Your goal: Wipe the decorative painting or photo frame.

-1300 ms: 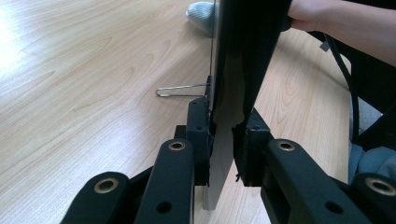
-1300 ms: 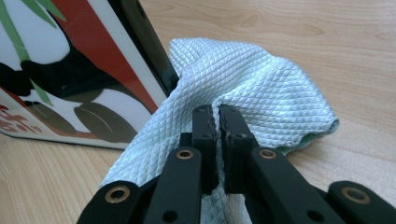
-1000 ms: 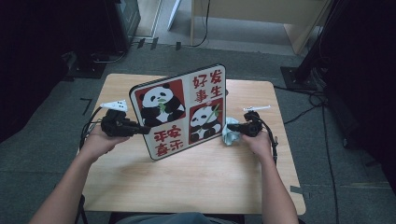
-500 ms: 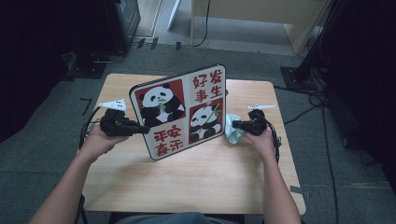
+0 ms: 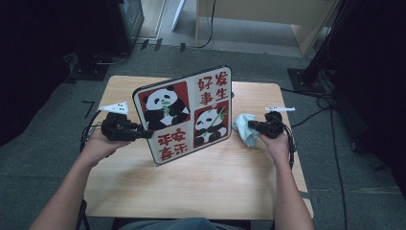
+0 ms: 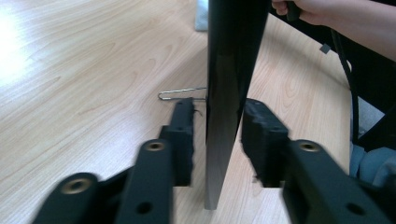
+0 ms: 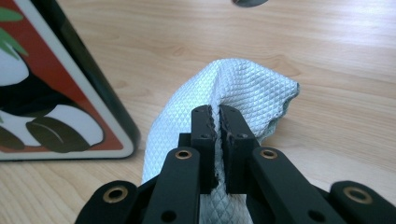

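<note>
Left hand [image 5: 98, 143] is gripping the left gripper [image 5: 125, 131] at the left side of the wooden worktop [image 5: 201, 187], with a cable trailing off toward the left edge. In the left gripper view its two black jaws are standing on either side of the thin edge of the panda board [image 6: 229, 93]; the left jaw is sitting close against one face, while a narrow gap is showing between the right jaw and the other face, so a firm clamp cannot be confirmed. A thin bent wire [image 6: 180, 93] is lying on the worktop just beyond the left jaw.

The panda board [image 5: 187, 115] is standing upright and tilted at mid-worktop, its printed face with two pandas and red characters facing the near side, its lower edge appearing to meet the wood.

Just right of the board, a pale blue quilted cloth [image 5: 244, 127] is hanging in a bunch. The right gripper [image 5: 258, 126] is pinching it: in the right gripper view the jaws are nearly closed, with a fold of cloth [image 7: 233, 93] pressed between them. The board's lower corner [image 7: 60, 93] is sitting near the cloth's left side, apart from it. The right hand [image 5: 276, 143] is holding this gripper near the right edge.
</note>
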`<state>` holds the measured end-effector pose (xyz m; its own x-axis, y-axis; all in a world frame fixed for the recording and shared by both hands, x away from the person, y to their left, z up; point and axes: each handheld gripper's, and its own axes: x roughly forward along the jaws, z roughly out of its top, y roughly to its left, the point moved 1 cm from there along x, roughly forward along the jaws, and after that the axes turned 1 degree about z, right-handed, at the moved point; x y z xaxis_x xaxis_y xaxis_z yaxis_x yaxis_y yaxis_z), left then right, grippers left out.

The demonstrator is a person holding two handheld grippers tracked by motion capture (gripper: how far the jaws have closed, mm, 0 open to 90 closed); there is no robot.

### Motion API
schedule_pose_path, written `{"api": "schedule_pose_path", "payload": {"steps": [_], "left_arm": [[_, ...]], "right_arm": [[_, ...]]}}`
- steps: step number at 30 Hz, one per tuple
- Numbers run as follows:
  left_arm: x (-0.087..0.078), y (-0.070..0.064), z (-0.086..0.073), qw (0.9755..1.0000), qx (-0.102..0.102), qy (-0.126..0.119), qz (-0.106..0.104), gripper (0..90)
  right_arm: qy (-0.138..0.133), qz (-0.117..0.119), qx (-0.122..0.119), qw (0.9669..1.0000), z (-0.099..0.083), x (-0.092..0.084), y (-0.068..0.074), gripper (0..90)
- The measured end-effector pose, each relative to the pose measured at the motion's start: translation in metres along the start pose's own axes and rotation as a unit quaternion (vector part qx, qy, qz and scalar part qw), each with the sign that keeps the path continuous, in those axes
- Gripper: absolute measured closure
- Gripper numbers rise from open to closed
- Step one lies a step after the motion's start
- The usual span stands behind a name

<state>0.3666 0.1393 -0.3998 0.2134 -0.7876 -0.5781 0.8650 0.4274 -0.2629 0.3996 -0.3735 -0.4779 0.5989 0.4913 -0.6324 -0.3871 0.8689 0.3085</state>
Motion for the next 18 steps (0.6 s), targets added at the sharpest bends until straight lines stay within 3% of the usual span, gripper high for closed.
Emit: {"api": "schedule_pose_path", "payload": {"steps": [4, 13, 18], "left_arm": [[-0.001, 0.0, -0.001, 1.0, 0.006, 0.002, 0.006, 56.1], [-0.008, 0.003, -0.009, 0.9999, 0.008, 0.001, 0.01, 49.3], [-0.011, 0.006, -0.014, 0.9998, 0.003, 0.005, 0.018, 48.2]], "right_arm": [[-0.01, -0.036, -0.012, 0.9992, -0.002, -0.007, -0.003, 85.3], [-0.014, -0.087, 0.005, 0.9961, -0.013, -0.013, -0.024, 85.1], [-0.017, -0.1, 0.018, 0.9947, -0.018, -0.011, -0.034, 85.0]]}}
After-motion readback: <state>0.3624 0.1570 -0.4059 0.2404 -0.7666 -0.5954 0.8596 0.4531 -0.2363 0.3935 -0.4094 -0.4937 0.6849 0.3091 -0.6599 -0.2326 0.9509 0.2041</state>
